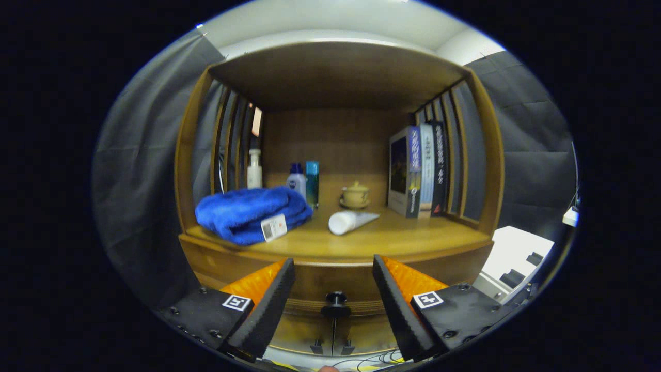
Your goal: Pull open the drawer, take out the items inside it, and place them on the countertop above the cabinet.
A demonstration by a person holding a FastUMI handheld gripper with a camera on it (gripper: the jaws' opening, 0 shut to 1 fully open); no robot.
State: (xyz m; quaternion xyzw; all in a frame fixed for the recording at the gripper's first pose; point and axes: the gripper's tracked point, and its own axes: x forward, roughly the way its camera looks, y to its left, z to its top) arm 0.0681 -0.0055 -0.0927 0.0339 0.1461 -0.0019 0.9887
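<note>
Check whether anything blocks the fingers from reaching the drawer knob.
Nothing visible does. The gripper is open, and the black drawer knob sits just ahead in the gap between its fingers, with only the drawer front behind it.

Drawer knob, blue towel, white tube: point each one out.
Drawer knob (335, 298): gripper view, on its round black head, between the open fingers.
Blue towel (248, 209): gripper view, on its folded top.
White tube (347, 221): gripper view, on its body.

Count on table (361, 243): 1 blue towel (250, 213), 3 bottles (254, 169), 1 white tube (351, 221), 1 lidded cup (355, 194) w/ saucer, 3 books (419, 170). Drawer knob (335, 298): 1. Gripper (334, 289): 1, fingers apart.
</note>
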